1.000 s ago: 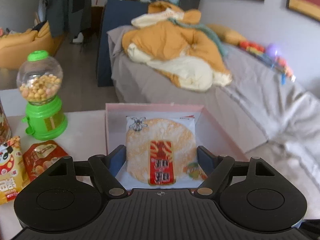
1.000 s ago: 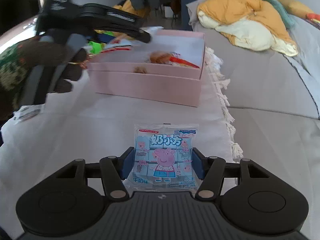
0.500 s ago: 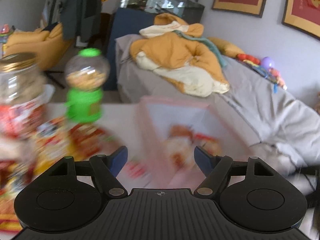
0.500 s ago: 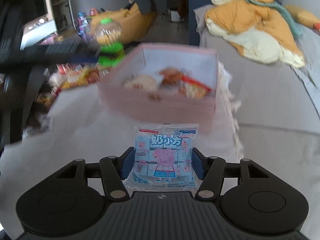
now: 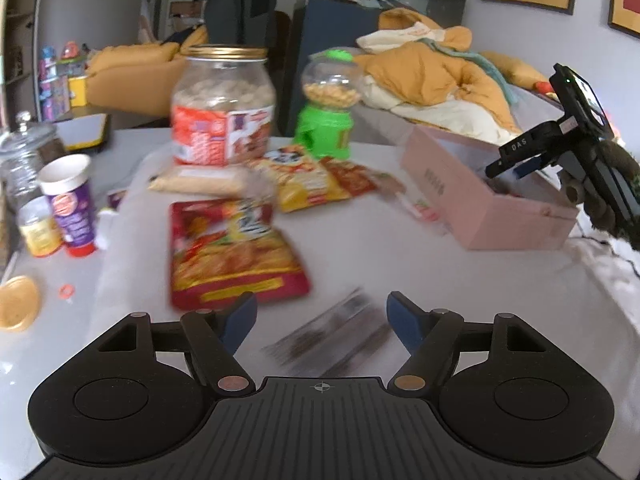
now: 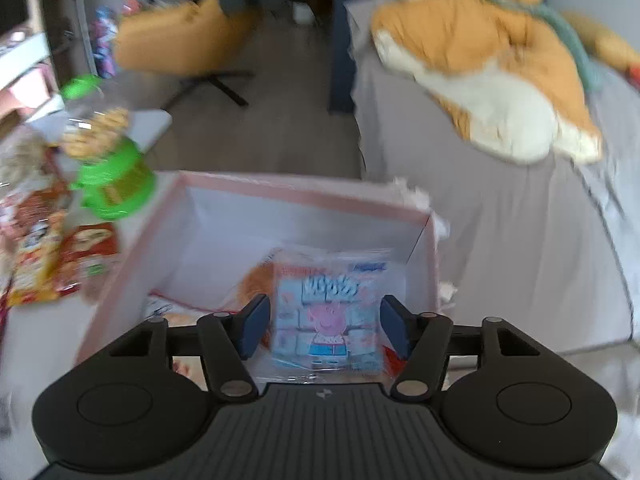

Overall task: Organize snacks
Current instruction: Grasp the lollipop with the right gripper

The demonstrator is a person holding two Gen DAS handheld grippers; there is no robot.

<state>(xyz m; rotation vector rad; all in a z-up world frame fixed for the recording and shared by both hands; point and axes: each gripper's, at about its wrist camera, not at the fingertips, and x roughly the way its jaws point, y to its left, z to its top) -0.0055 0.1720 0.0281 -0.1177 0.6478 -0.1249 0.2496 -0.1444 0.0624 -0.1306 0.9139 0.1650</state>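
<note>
My right gripper hangs over the pink box; its jaws stand apart, with small gaps on both sides of the light blue Peppa Pig packet, which lies over other snacks in the box. My left gripper is open and empty, low over the white table above a blurred dark packet. A red snack bag lies just ahead of it, a yellow bag and a small red packet further on. The pink box shows at the right with my right gripper over it.
A large cookie jar and a green candy dispenser stand at the back of the table. A paper cup, small jars and a lid crowd the left edge. A grey sofa with an orange jacket lies beyond the box.
My left gripper swung left from over the box, leaving the rice cracker inside, to the loose snacks. My right gripper carried the Peppa Pig packet over the box and its jaws opened.
</note>
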